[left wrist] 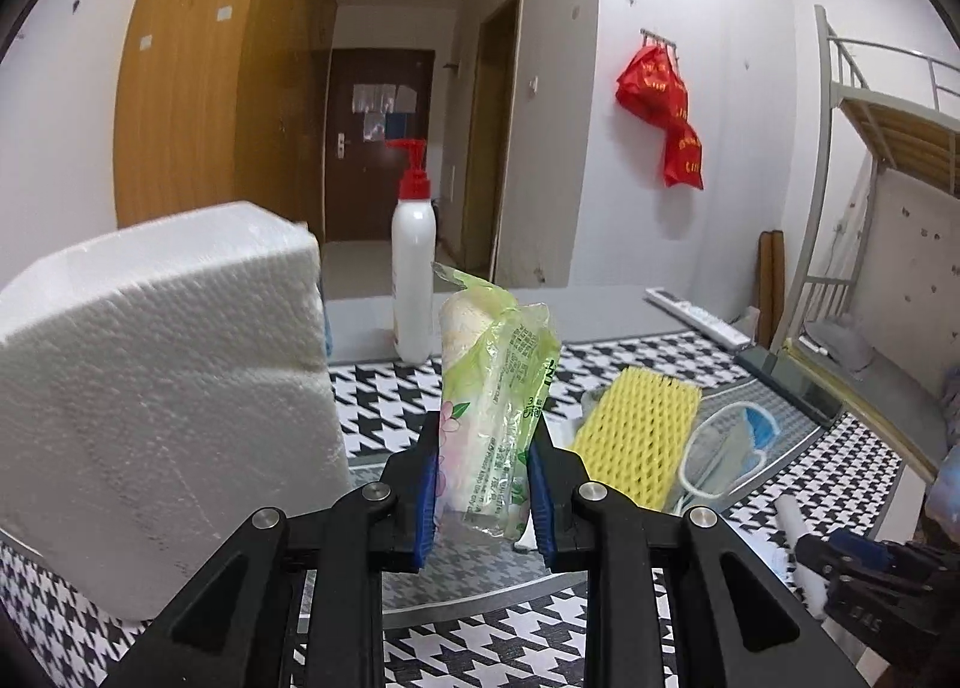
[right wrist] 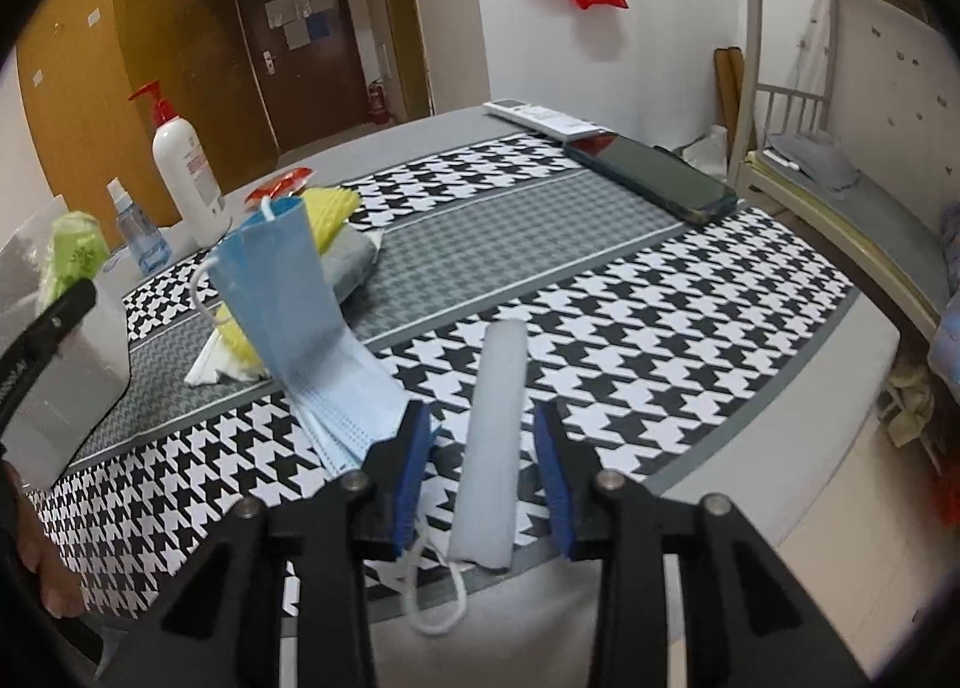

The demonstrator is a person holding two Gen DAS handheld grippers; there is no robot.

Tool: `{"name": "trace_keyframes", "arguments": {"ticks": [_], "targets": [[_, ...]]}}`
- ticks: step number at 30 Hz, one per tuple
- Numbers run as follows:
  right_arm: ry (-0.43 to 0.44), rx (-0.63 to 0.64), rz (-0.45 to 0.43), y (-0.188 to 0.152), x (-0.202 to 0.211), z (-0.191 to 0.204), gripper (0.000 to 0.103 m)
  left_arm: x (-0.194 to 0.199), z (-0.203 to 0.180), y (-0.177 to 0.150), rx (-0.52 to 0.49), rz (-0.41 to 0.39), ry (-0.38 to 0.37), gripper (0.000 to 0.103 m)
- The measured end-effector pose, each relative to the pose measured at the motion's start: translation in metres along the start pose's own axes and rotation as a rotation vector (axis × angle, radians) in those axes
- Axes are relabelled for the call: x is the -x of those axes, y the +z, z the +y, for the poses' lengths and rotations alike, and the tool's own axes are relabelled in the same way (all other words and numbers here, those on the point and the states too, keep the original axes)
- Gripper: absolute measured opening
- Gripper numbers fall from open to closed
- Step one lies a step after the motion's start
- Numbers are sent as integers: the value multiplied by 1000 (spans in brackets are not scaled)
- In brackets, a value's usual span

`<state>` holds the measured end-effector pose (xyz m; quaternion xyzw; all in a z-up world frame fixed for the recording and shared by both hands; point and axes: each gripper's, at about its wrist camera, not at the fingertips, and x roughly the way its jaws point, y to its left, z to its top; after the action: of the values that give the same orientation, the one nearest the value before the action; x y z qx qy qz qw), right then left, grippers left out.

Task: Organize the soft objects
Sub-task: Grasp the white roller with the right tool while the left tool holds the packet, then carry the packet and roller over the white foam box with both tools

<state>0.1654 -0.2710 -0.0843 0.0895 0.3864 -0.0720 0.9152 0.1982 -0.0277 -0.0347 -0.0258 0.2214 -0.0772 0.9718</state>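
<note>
On the table spread with a black-and-white houndstooth cloth [right wrist: 690, 292], a big white wrapped block of paper tissues [left wrist: 162, 382] stands at the left edge, close beside the left gripper [left wrist: 483, 484]. That gripper's blue pads are closed on a small tissue pack in crinkled green-and-clear plastic [left wrist: 495, 388], held upright above the cloth. Behind it stands a white pump bottle with a red top [left wrist: 413, 268]. To the pack's right lies a yellow foam mesh sleeve [left wrist: 639, 430] on a grey pouch, with a looped mask strap beside it. A dark phone [right wrist: 654, 178] rests far across the table. A blue pleated face mask [right wrist: 288, 292] rises from the cloth, its lower end just beside the right gripper [right wrist: 483, 478]. This gripper stands wide, its fingers astride a rolled pale face mask [right wrist: 492, 442] lying at the near edge, not touching it.
</note>
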Motion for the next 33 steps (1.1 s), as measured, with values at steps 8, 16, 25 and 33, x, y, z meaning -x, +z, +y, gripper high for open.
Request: {"name": "trace_keyframes", "arguments": {"ticks": [8,16,25,33], "targets": [[-25,29,50,-2,-14,-1,40,25,1,6,1,-38,-19,27],[-16,12,62,4,-23,-5,24,27,6,3,21,-29,-3,27],[45,-21,33,15,-13,-18,15,36,8,6,21,-37,2,27],[125,0,-60,26,23,-11,15,49,13,13,22,-45,-4,27]]}}
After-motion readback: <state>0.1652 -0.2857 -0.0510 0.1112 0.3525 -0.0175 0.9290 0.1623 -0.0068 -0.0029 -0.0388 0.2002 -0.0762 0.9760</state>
